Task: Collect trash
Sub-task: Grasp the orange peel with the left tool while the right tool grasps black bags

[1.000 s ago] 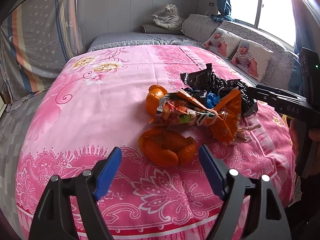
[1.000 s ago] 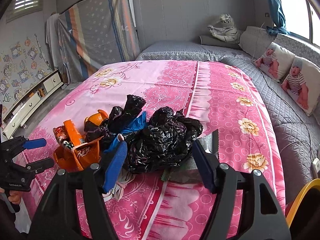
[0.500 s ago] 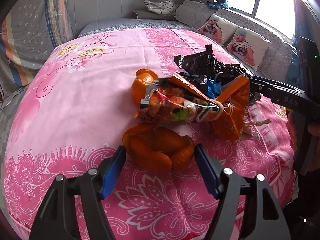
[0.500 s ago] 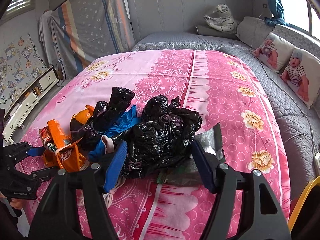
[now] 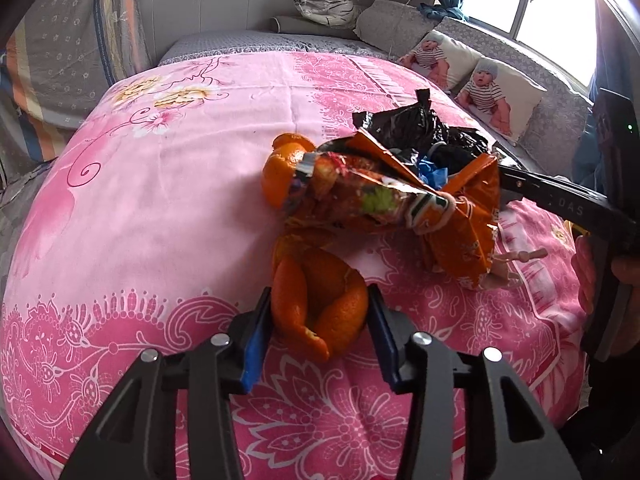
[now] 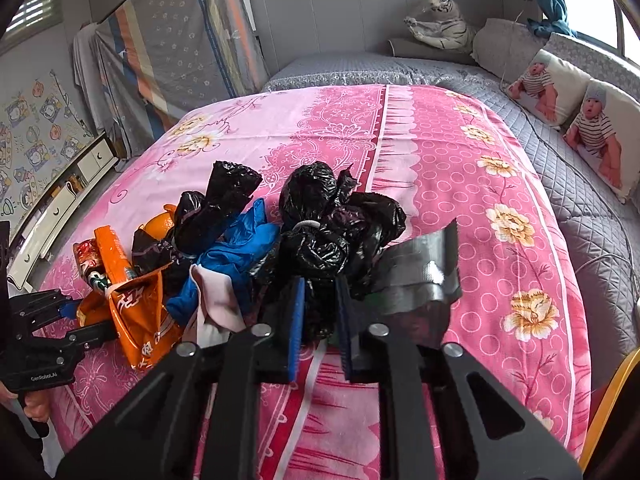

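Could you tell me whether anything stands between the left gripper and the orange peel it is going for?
Nothing visible does. The orange peel already sits between the closing jaws of the left gripper, both blue pads against its sides. The snack wrapper lies beyond it, clear of the fingers.

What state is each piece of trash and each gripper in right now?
left gripper: fingers closing, pressed on the orange peel
orange peel: split open, curled, on the pink sheet
right gripper: fingers closing, pinching the black plastic bag
black plastic bag: crumpled, bunched
snack wrapper: torn open, crumpled
blue glove: limp, tangled in pile
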Tool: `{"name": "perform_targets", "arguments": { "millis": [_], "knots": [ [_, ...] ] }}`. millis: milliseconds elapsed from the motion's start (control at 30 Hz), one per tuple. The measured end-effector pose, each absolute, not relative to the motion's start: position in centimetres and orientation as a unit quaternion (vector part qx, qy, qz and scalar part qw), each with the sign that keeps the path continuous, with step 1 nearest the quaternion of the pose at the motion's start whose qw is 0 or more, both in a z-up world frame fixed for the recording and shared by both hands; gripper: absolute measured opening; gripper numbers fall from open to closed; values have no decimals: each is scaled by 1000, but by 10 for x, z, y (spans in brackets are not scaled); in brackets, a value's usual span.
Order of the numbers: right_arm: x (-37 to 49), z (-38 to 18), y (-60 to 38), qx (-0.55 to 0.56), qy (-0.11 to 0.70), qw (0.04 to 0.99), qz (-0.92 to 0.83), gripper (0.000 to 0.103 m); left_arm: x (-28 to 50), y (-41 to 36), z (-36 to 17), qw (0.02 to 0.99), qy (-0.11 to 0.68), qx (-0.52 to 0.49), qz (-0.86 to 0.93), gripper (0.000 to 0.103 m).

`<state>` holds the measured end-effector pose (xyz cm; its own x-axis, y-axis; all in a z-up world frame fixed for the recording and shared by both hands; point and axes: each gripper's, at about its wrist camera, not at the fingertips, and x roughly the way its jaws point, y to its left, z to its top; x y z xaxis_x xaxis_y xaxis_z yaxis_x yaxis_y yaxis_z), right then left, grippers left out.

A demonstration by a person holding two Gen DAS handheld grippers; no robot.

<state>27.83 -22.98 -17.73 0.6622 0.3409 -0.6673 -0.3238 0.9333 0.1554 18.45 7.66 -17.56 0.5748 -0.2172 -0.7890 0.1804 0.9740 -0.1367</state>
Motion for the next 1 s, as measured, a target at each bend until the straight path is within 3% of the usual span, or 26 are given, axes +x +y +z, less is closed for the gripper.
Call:
{"name": "perform_targets", "arguments": {
  "millis": [267,1000],
  "knots": [
    [264,-160,-245,36,342,921,184,3,169,86,-165,892,438,-32,-105,36],
    [198,-96,-303,110,266,938,193,0,119,101,-122,920,371,-64,-111,36]
  ]
}}
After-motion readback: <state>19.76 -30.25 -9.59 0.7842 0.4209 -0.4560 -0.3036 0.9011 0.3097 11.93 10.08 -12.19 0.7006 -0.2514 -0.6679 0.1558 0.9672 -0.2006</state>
